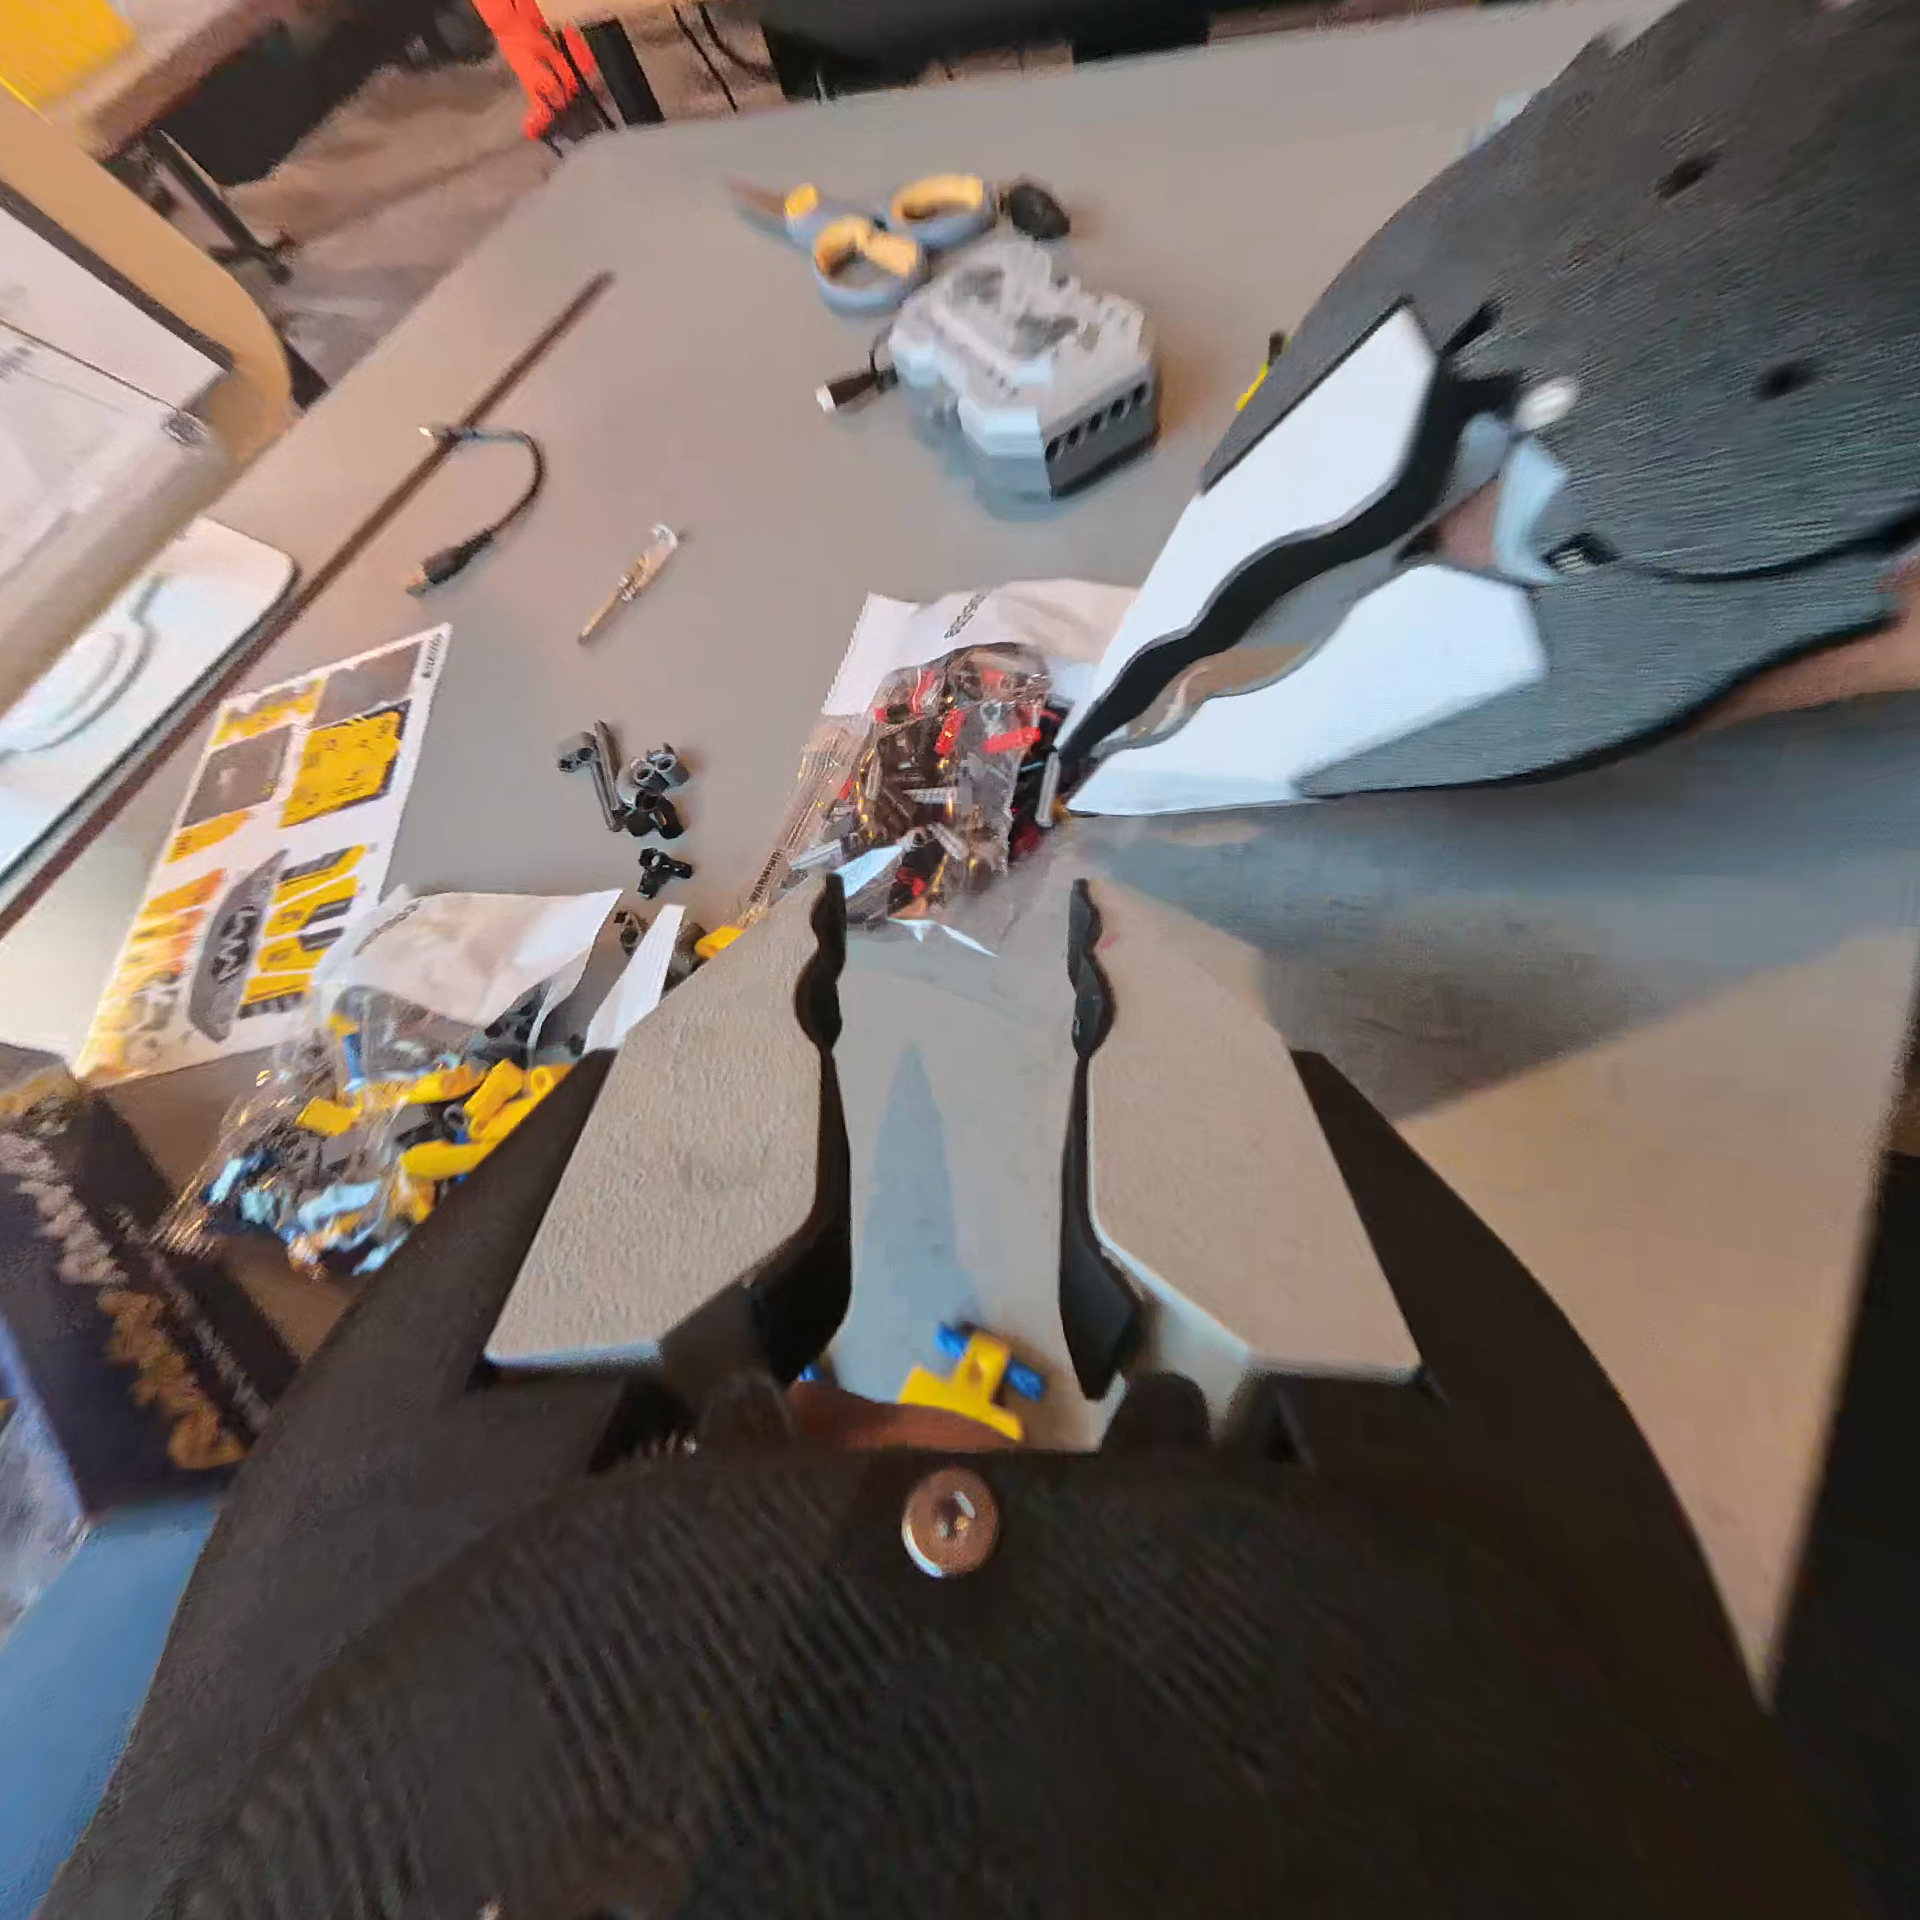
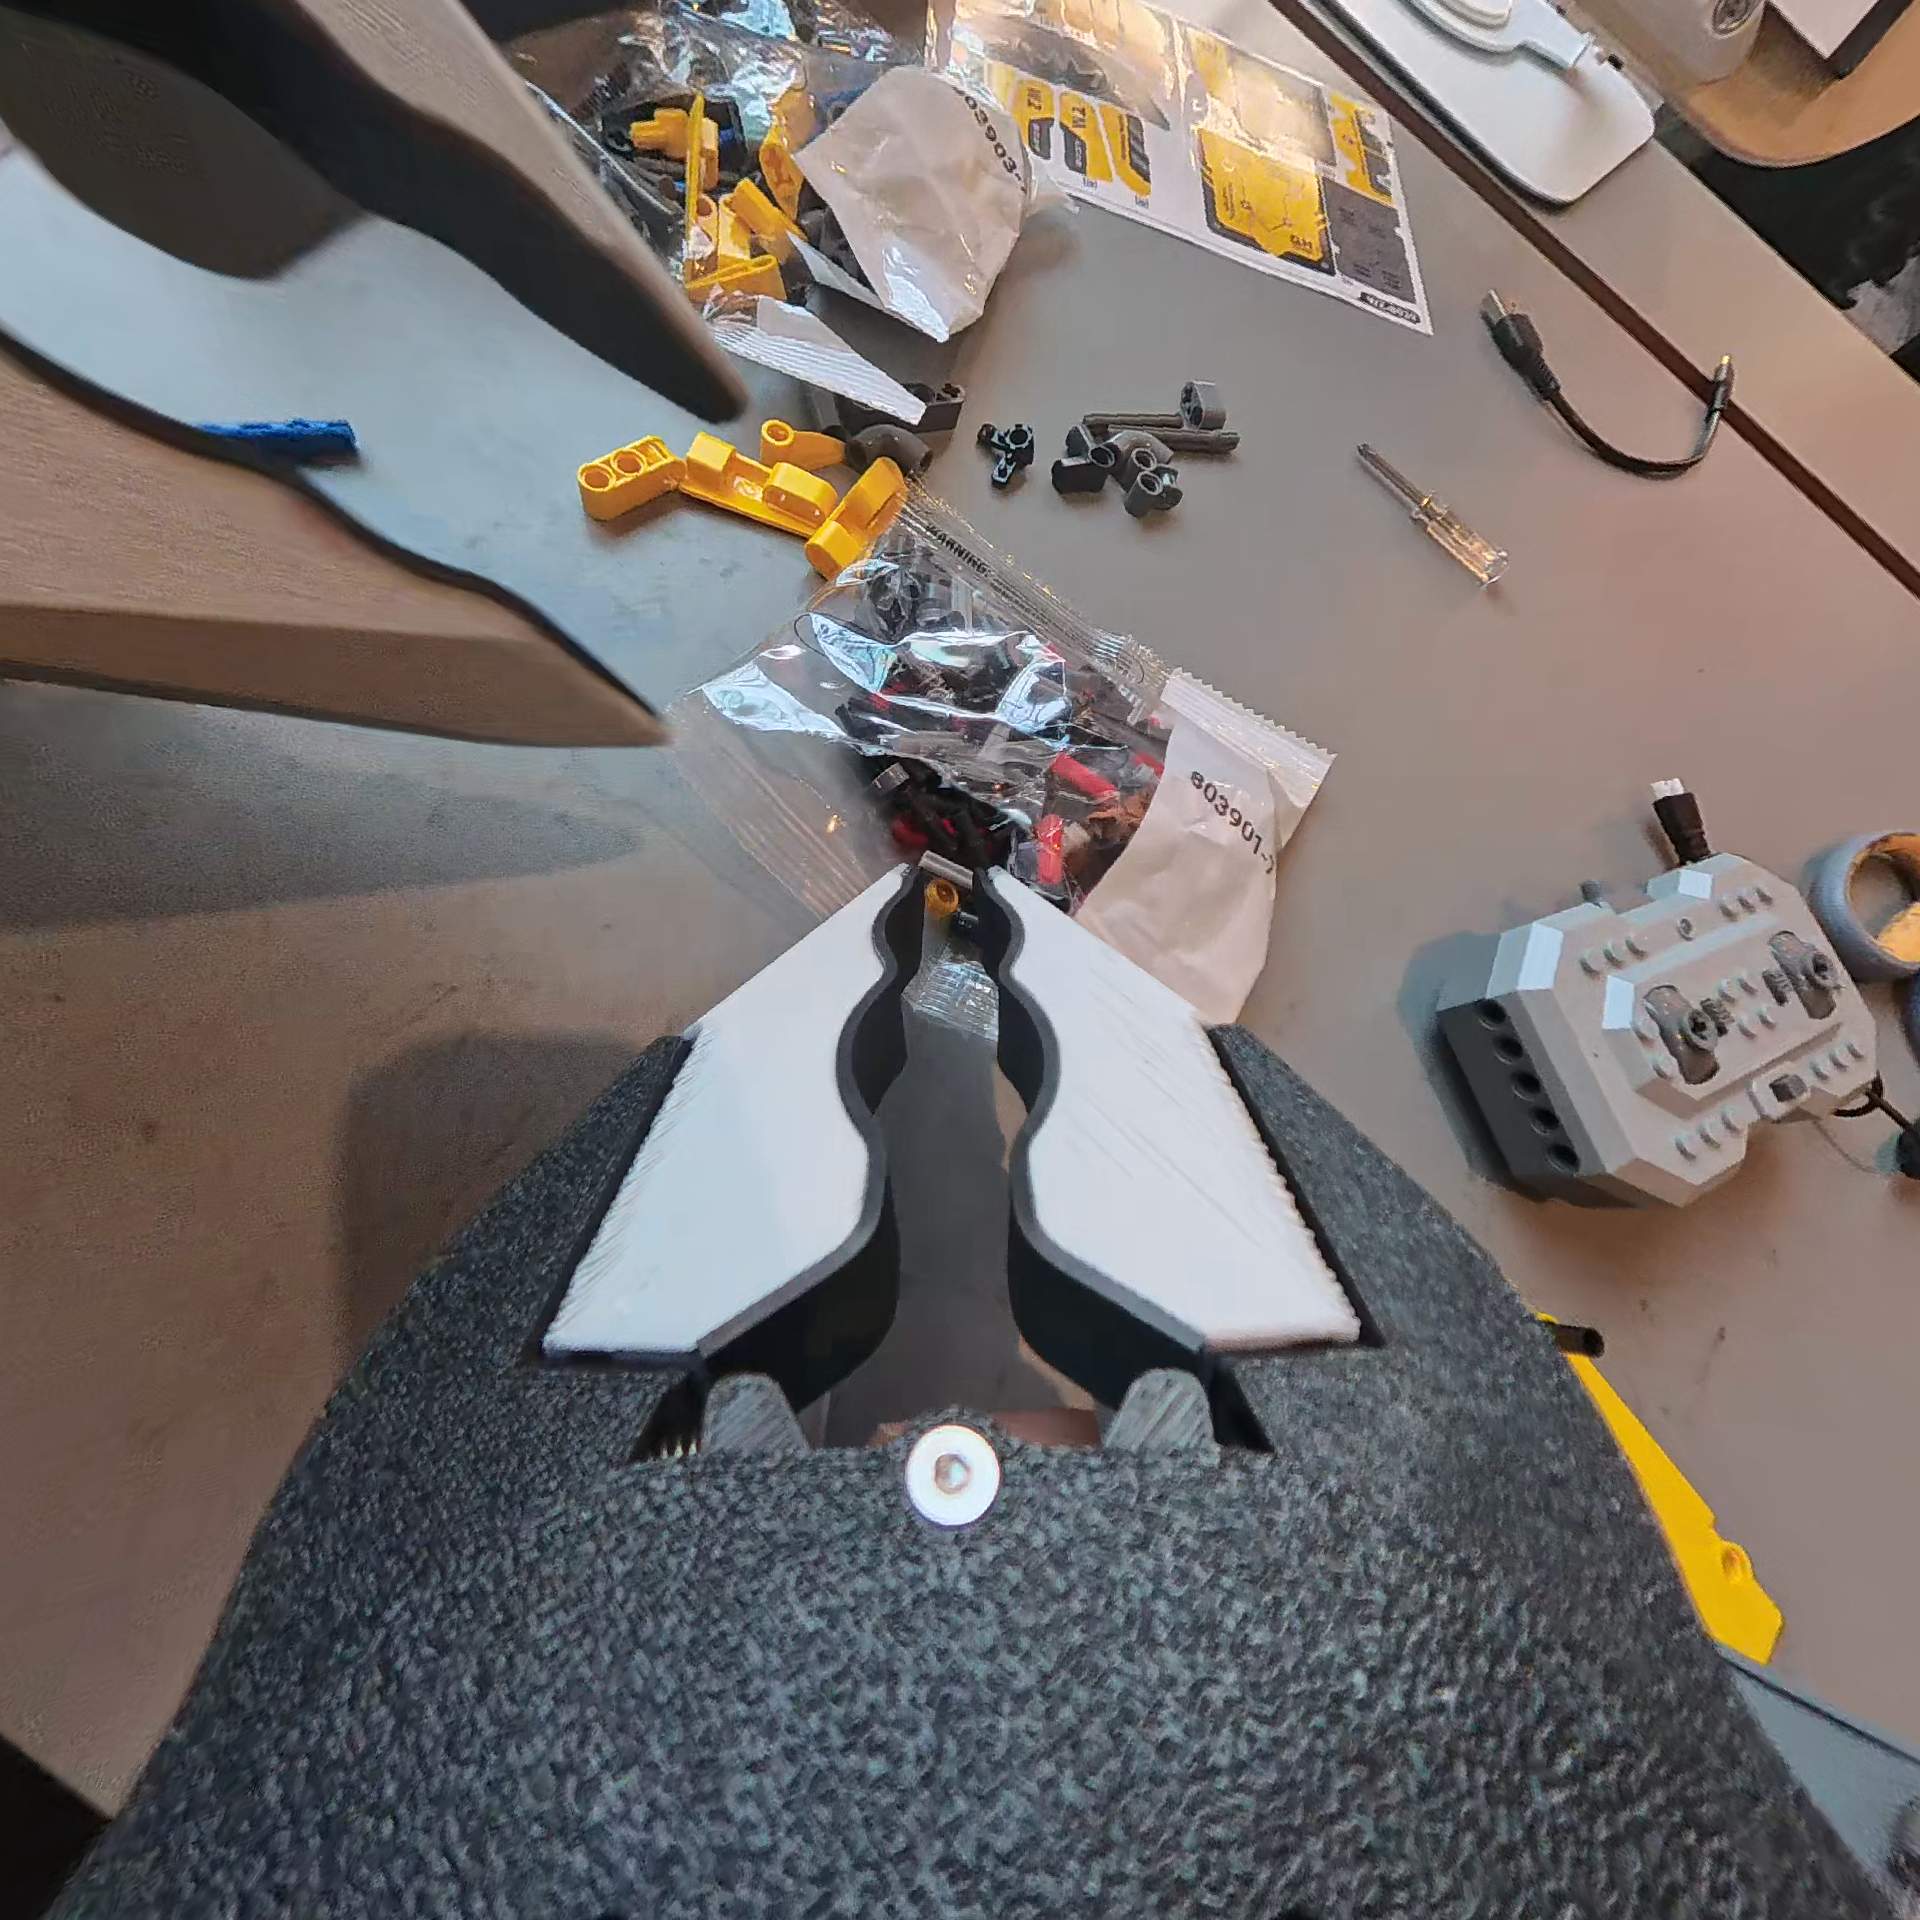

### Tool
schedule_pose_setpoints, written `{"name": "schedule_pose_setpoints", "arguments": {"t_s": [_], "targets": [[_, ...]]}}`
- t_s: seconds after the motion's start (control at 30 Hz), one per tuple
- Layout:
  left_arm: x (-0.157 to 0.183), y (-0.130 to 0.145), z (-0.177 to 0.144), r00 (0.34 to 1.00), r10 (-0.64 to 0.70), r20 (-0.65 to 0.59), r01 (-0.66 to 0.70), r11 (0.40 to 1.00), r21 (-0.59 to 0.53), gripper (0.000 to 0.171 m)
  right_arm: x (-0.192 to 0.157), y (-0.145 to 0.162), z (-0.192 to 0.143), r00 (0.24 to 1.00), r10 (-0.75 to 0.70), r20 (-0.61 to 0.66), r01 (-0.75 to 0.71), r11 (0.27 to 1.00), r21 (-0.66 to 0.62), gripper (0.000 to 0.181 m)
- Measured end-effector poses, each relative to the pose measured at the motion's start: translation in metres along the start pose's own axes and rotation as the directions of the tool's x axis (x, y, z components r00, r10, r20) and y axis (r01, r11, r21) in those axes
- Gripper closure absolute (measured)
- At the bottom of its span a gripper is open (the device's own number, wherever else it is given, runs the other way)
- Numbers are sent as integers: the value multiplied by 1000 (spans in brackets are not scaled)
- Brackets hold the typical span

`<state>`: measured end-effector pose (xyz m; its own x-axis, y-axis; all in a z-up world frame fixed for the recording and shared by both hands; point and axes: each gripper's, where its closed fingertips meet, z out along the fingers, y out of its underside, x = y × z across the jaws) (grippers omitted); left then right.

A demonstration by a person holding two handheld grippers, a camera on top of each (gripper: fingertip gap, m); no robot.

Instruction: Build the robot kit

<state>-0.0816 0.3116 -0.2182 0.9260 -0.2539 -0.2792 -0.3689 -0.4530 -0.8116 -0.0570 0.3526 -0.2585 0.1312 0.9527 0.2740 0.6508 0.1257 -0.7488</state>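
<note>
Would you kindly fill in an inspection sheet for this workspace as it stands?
Surface: grey table, crowded.
Job's things: clear bag of red and black parts; bag of yellow parts; loose yellow pieces; loose black pieces.
Clutter: sticker sheet, screwdriver, grey battery box, scissors.
Grippers: left gripper open; right gripper slightly open at the bag's edge.
Cables: black cable.
Surroundings: blurred.

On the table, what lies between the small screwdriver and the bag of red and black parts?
Nothing: bare grey table separates the screwdriver from the bag, clearest in the right wrist view.
</note>
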Motion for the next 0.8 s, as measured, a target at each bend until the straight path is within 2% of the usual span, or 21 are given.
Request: {"name": "schedule_pose_setpoints", "arguments": {"t_s": [0.17, 0.23, 0.33, 0.43, 0.5, 0.7, 0.8], "targets": [[-3, 13, 35, 998, 5, -70, -12, 994, -104, 135, 1, 0, 0, 1000, 6, 4, -6, 1000, 12, 172], [-1, 11, 40, 995, 19, -100, -30, 994, -105, 133, 1, 1, 1, 1000, 10, 13, -10, 1000, 7, 172], [-1, 11, 45, 991, 69, -114, -81, 991, -106, 142, 0, 4, 4, 1000, 14, 28, -14, 1000, -14, 172], [-3, 11, 46, 990, 88, -106, -99, 990, -100, 167, 1, 2, 5, 999, 18, 31, -18, 1000, -3, 172], [-8, 9, 46, 993, 87, -74, -93, 992, -86, 171, 3, -1, 5, 999, 22, 30, -22, 1000, 16, 172], [-1, 6, 40, 993, 48, -106, -53, 998, -45, 171, -1, -14, 7, 999, -36, -9, 36, 997, 65, 172], [0, 9, 38, 992, 54, -118, -59, 998, -37, 171, -5, -13, 13, 995, -91, -33, 92, 995, 30, 171]]}}
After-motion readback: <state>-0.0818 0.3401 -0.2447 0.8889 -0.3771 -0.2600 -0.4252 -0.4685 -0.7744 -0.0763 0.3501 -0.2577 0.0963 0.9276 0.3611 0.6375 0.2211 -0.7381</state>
